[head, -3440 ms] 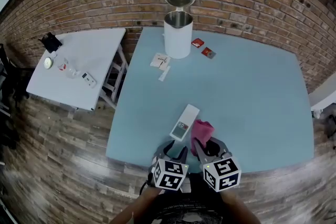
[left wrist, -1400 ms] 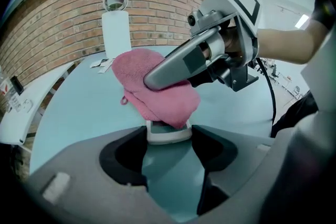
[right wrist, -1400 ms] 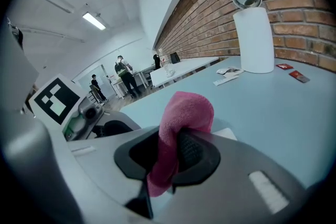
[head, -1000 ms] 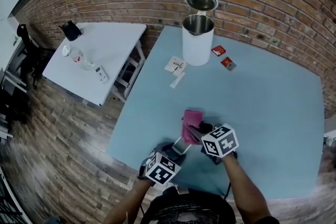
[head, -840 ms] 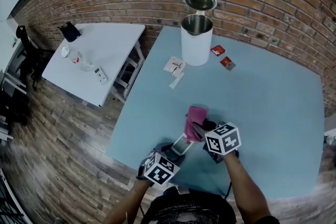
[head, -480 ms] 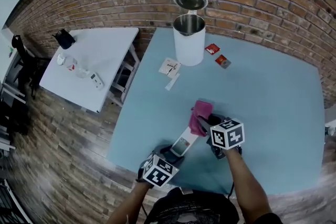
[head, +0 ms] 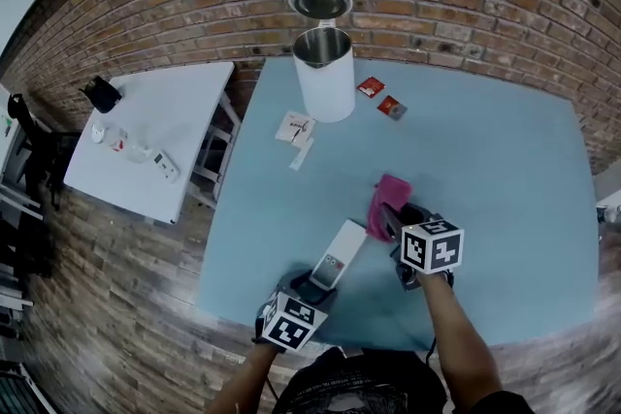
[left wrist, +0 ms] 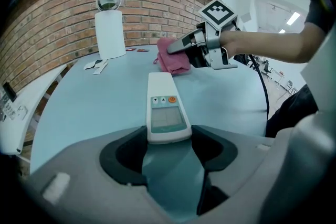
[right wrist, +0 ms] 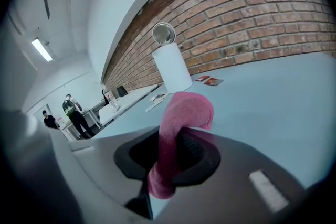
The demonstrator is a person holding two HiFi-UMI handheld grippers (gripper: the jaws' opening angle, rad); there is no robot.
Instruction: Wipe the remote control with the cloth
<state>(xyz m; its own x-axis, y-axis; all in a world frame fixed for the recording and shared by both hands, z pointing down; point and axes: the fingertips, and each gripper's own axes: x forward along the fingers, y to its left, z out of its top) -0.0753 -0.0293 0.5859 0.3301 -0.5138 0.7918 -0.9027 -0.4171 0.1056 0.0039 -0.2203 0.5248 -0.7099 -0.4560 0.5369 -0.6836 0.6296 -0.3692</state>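
**Left.** The left gripper point(head: 309, 290) is shown at the near edge of the light blue rectangular table point(head: 505, 160), toward its near left corner. Its jaws are closed against the two long sides of the white rectangular plastic remote control point(head: 339, 256), and only the near end is clamped. The rest of the body runs free toward the middle of the surface, screen and orange button facing up. In the left gripper view the same grip is seen point(left wrist: 168, 140), with the remote control point(left wrist: 164, 105) reaching out from between the jaws.

**Risk at the left.** A short hold on one end is judged the weak point. Downward pressure on the far end could lever the body about the jaws, so that it twists or slides out. Because it lies by the near edge, a loosened remote control could be pushed off the table. Buttons might also be pressed during a firm stroke.

**Right.** The pink soft towelling cloth point(head: 389, 197) is held just beside the far end of the remote control, to its right, and no contact between them is visible. The right gripper point(head: 396, 220) is closed on it. In the right gripper view the jaws point(right wrist: 170, 153) are seen pinching a narrow bunch of the cloth point(right wrist: 184, 113), with the loose part folded forward over them.

**Risk at the right.** So slim a pinch could be dragged free by friction. If the fold is pulled back, the hard jaw tips, not the fabric, could meet the screen and scratch it.
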